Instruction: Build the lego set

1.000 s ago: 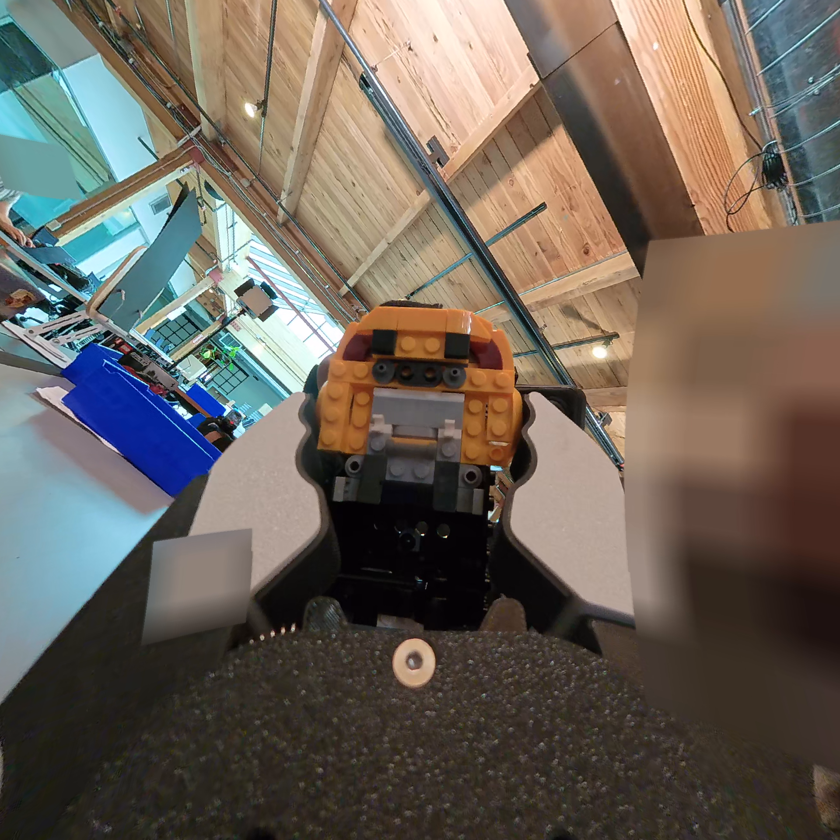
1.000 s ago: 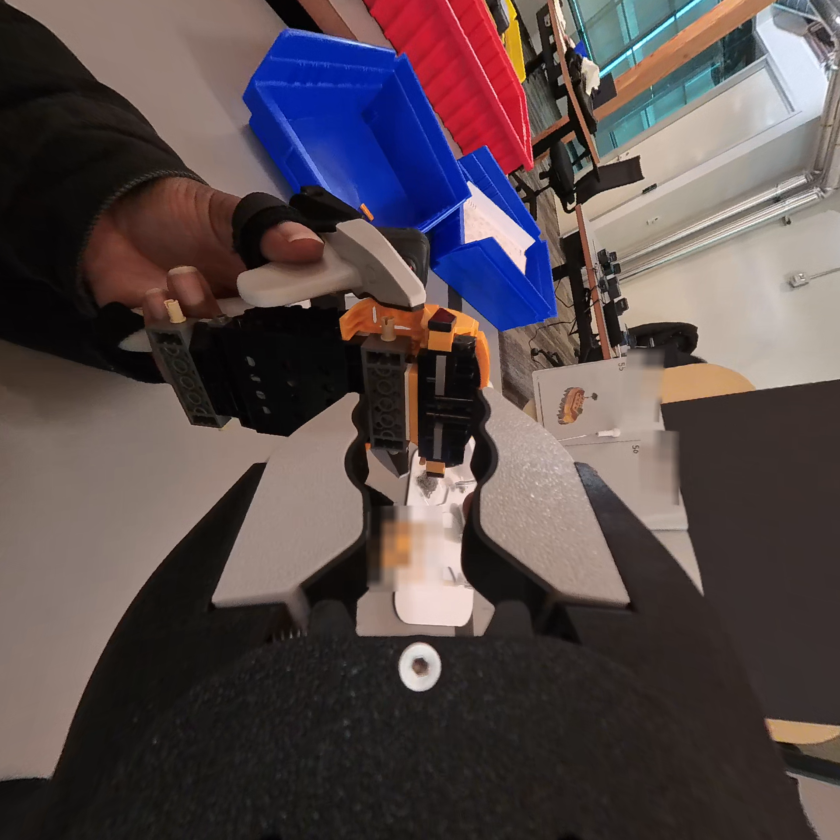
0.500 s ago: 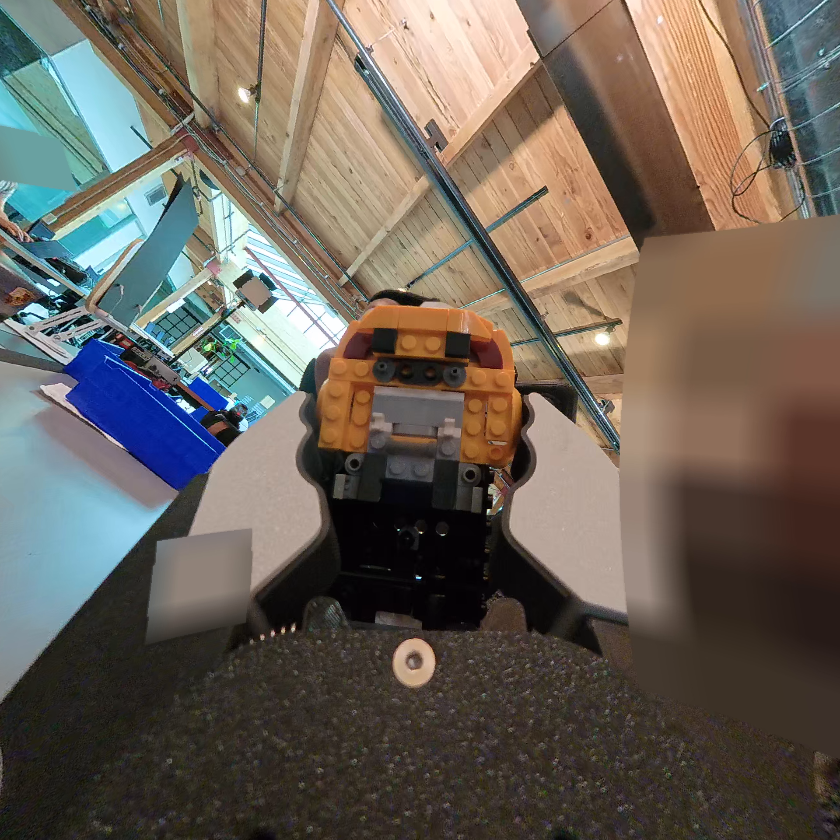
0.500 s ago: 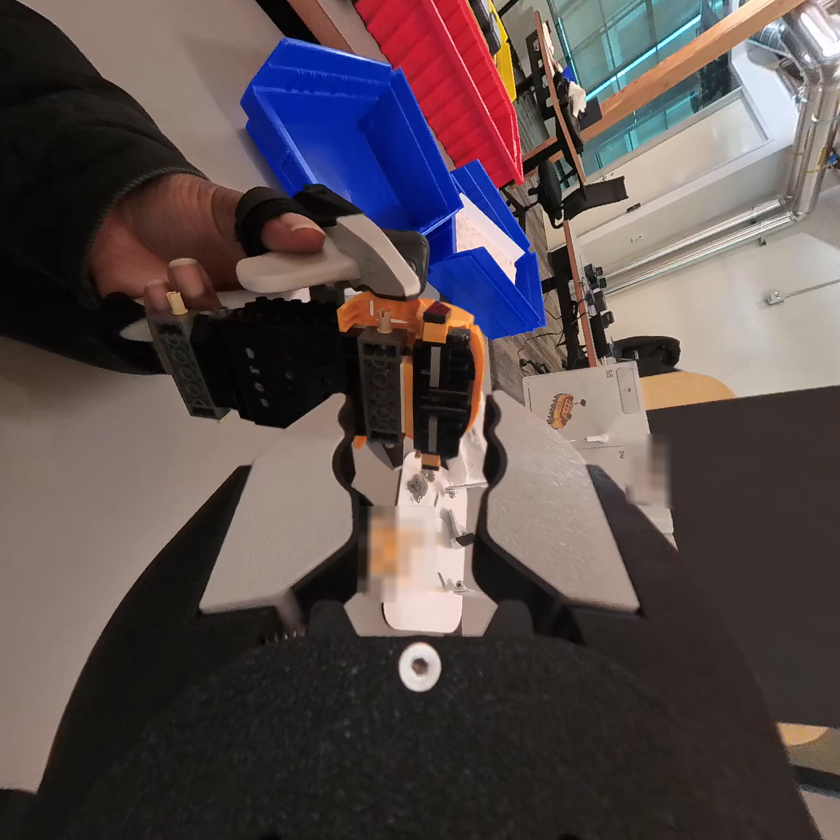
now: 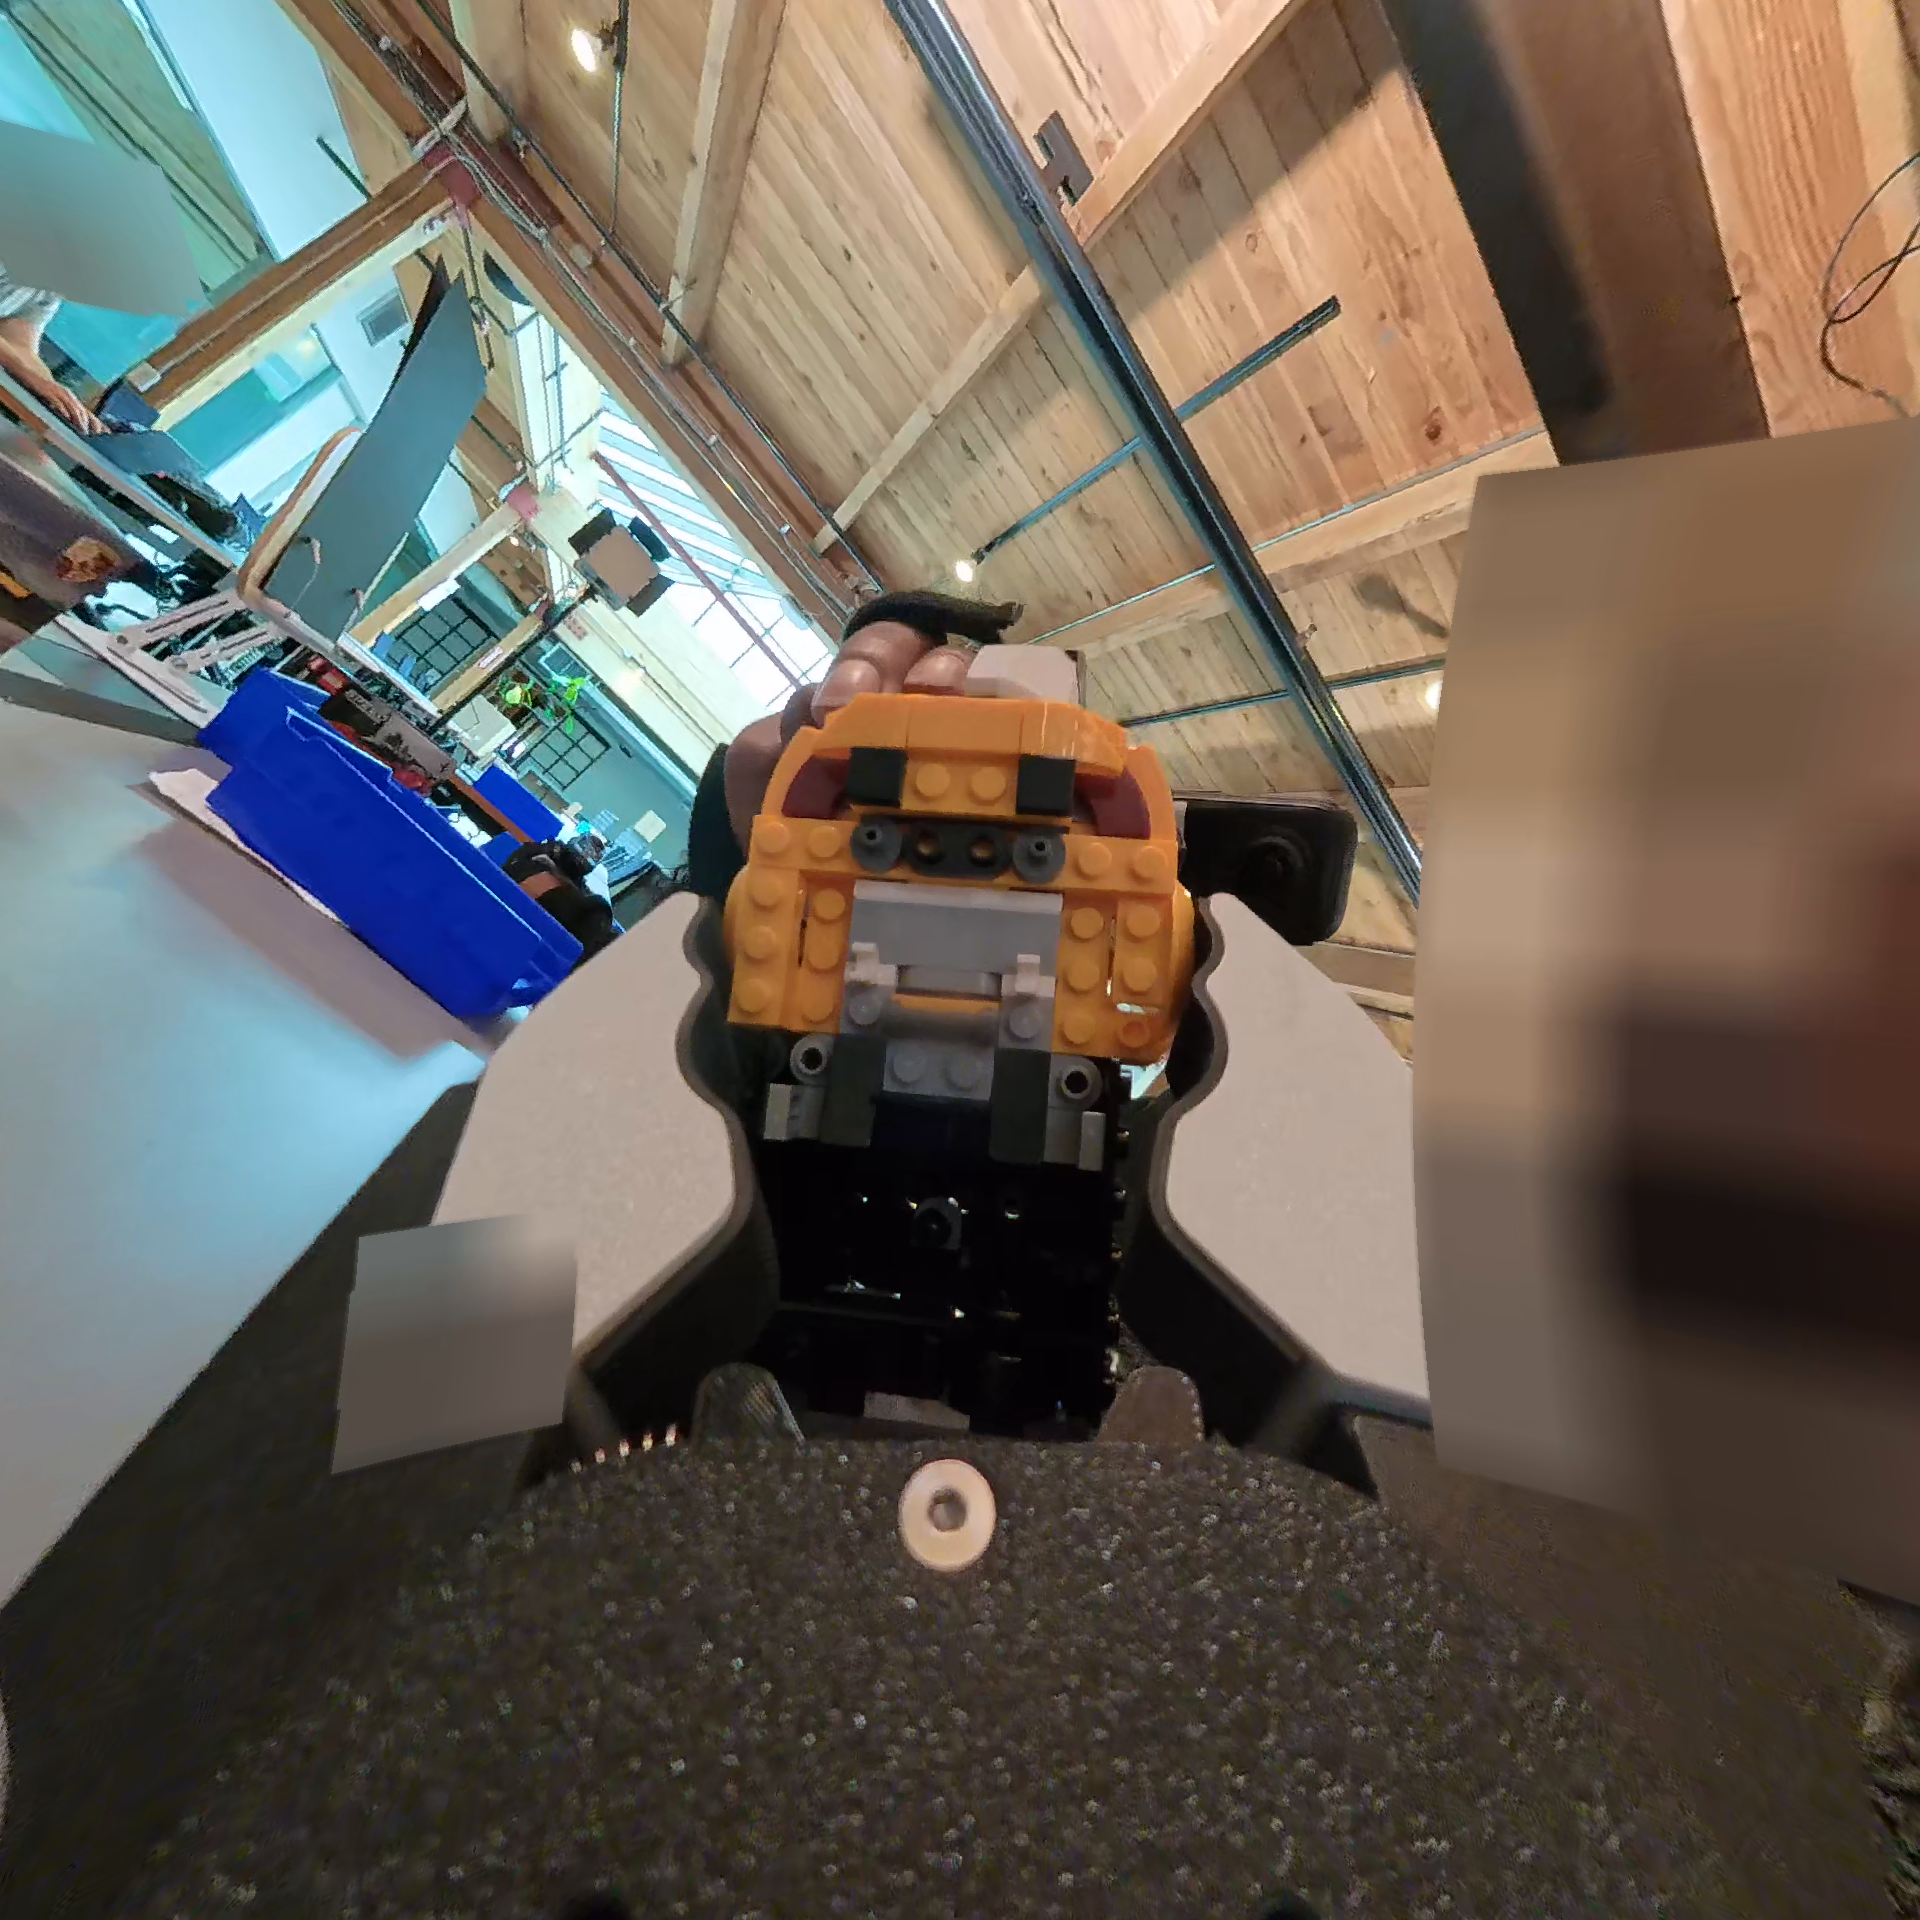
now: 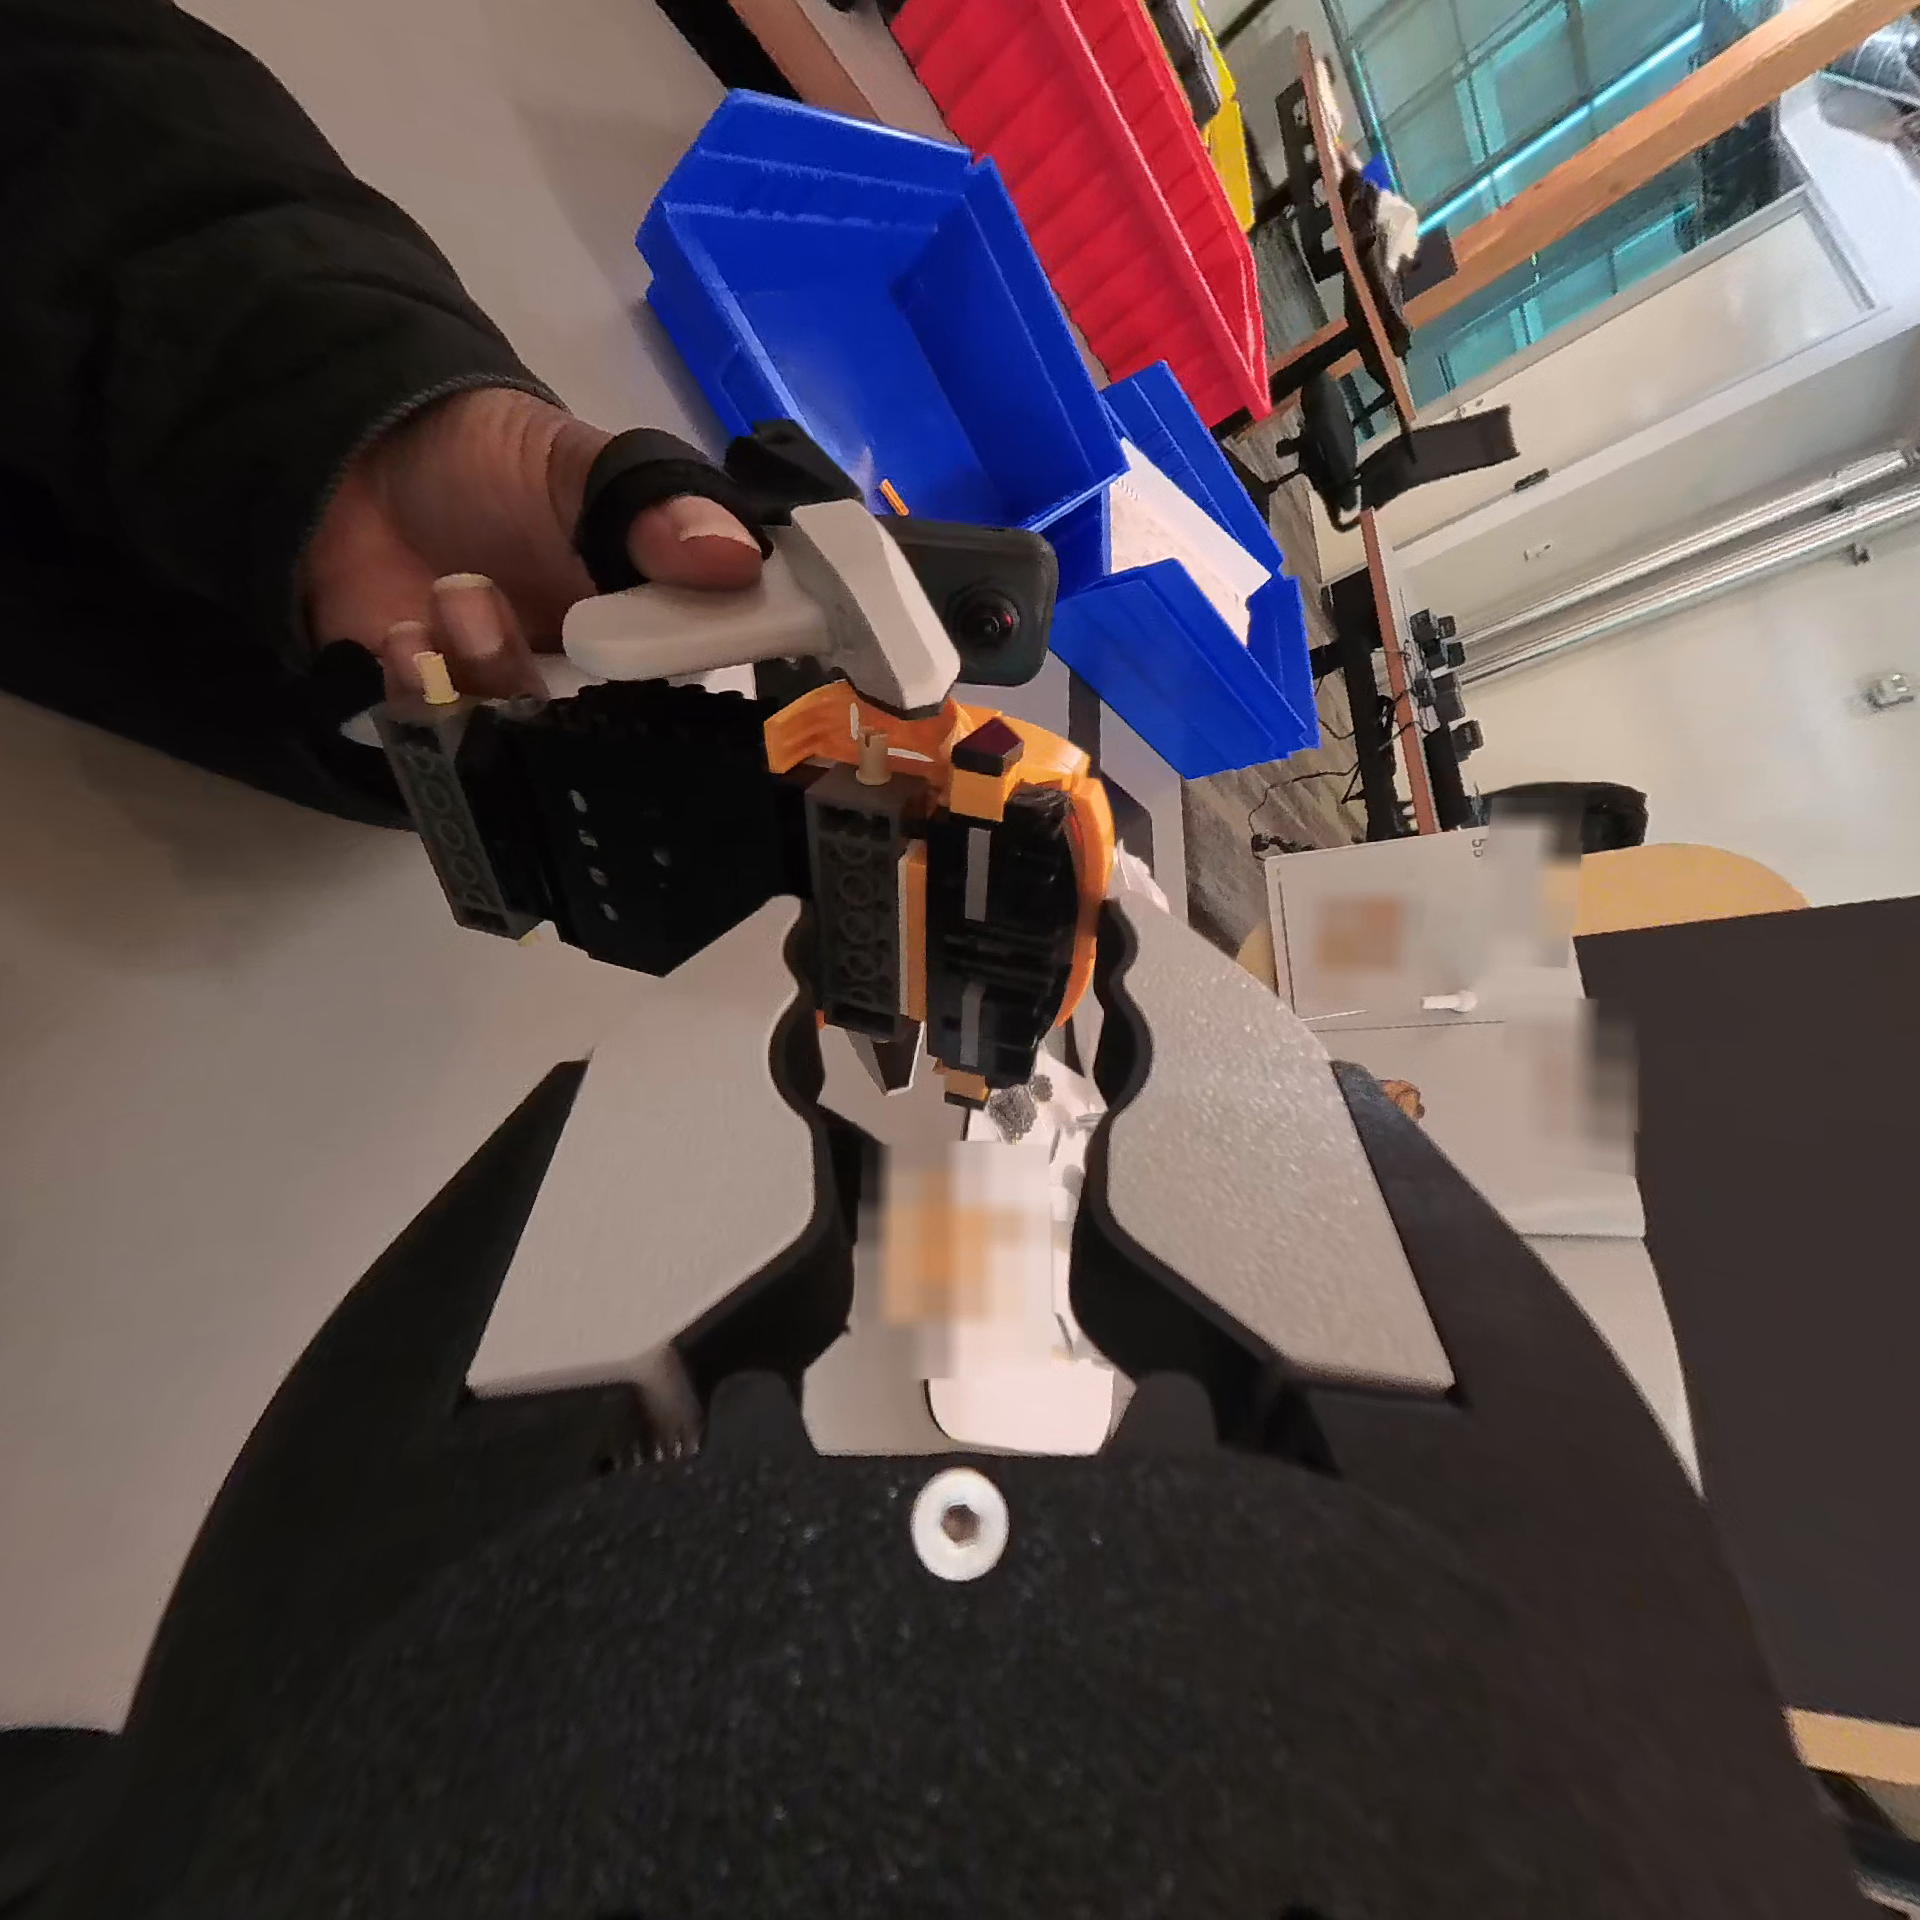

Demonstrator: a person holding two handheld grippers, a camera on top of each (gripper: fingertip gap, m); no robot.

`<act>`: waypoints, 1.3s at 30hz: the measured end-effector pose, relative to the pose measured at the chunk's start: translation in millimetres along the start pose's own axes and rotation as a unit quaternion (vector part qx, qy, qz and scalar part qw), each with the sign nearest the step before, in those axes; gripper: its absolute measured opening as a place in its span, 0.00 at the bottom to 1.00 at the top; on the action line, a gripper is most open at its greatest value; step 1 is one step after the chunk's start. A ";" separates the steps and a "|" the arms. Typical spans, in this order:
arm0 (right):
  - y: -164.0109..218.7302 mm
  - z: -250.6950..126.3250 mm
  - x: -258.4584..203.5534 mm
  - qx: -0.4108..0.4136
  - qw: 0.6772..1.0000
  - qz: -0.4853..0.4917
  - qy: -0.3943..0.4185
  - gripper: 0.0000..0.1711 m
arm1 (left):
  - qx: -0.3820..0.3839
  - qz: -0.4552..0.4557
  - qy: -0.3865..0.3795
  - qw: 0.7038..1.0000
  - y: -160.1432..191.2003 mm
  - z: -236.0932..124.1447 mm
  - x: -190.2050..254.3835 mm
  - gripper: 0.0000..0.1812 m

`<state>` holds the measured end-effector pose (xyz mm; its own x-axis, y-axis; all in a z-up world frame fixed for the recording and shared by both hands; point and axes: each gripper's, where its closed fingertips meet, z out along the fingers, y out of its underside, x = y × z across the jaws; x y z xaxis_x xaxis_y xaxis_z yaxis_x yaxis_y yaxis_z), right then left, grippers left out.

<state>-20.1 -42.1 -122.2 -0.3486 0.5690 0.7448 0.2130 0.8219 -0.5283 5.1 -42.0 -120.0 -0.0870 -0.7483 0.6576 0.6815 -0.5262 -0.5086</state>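
Note:
The lego model [image 5: 956, 935] has an orange studded front and a black body. My left gripper [image 5: 951, 914] is shut on its black body and holds it up toward the wooden ceiling. In the right wrist view the model [image 6: 987, 914] lies sideways above the table. My right gripper [image 6: 956, 925] has its jaws on both sides of the orange end, touching it. The left gripper's white finger [image 6: 862, 623] rests on top of the model, with a hand [image 6: 468, 540] behind it. The right gripper's camera [image 5: 1268, 862] shows behind the model.
Blue bins [image 6: 883, 312] and a red bin [image 6: 1091, 156] stand at the back of the grey table [image 6: 208, 1039]. An instruction booklet [image 6: 1382, 935] and a black mat [image 6: 1766, 1143] lie to the right. A white sheet [image 6: 997, 1392] with small parts lies under my right gripper. Both grippers' tips are close together, under 4 cm apart.
The right gripper's jaws widened a little and the model's orange end now sits deeper between them. In the left view a hand and camera have appeared behind the model.

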 end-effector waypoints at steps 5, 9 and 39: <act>4.7 0.3 -1.6 -0.006 1.000 0.002 0.010 0.30 | -0.007 -0.001 -0.004 1.000 1.5 0.0 -4.7 0.46; 9.2 2.5 -4.1 -0.013 1.000 0.008 0.016 0.29 | -0.009 -0.004 -0.011 1.000 2.9 -1.8 -9.5 0.46; 57.0 -3.2 -56.6 0.136 0.774 0.611 -0.091 0.36 | -0.294 0.683 -0.355 0.566 30.8 -18.8 -73.9 0.46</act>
<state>14.7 -27.4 -193.1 -0.1668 0.8844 -0.4358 0.2930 -0.3775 -0.8784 18.9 -10.5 -194.7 0.6860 -0.3785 -0.6214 -0.6181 0.1474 -0.7721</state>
